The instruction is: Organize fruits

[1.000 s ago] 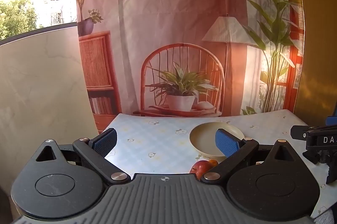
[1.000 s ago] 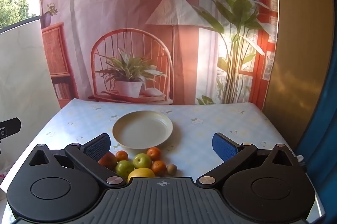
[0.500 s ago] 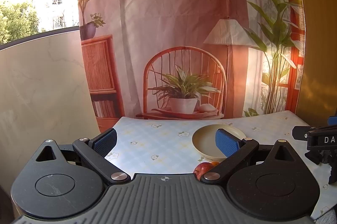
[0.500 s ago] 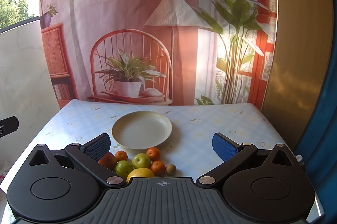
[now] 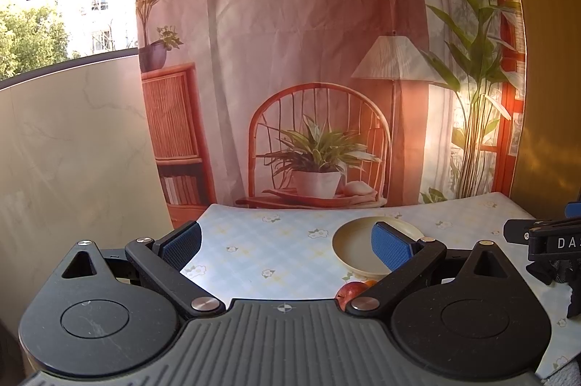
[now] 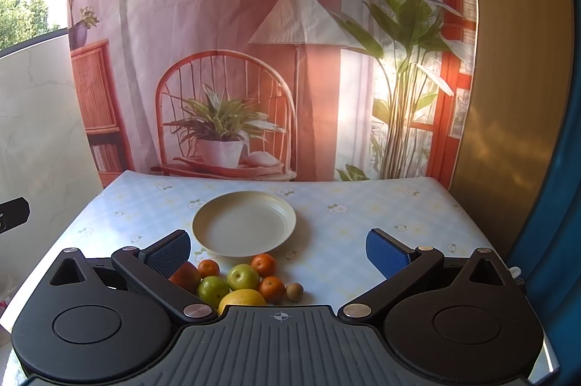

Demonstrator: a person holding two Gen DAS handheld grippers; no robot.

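Observation:
A cream plate lies bare on the flowered tablecloth. Just in front of it sits a cluster of fruit: a red apple, several small oranges, two green apples, a yellow citrus and a small brown fruit. My right gripper hangs open above the cluster, holding nothing. In the left wrist view the plate and the red apple show at the right. My left gripper is open and holds nothing, left of the fruit.
A printed backdrop of a chair, lamp and plants hangs behind the table. A pale marbled wall stands at the left. The right gripper's black body shows at the right edge of the left wrist view. A blue surface borders the right.
The left wrist camera has tilted or dropped a little, so the table and plate sit lower in its view. The right gripper has barely moved. Both stay open.

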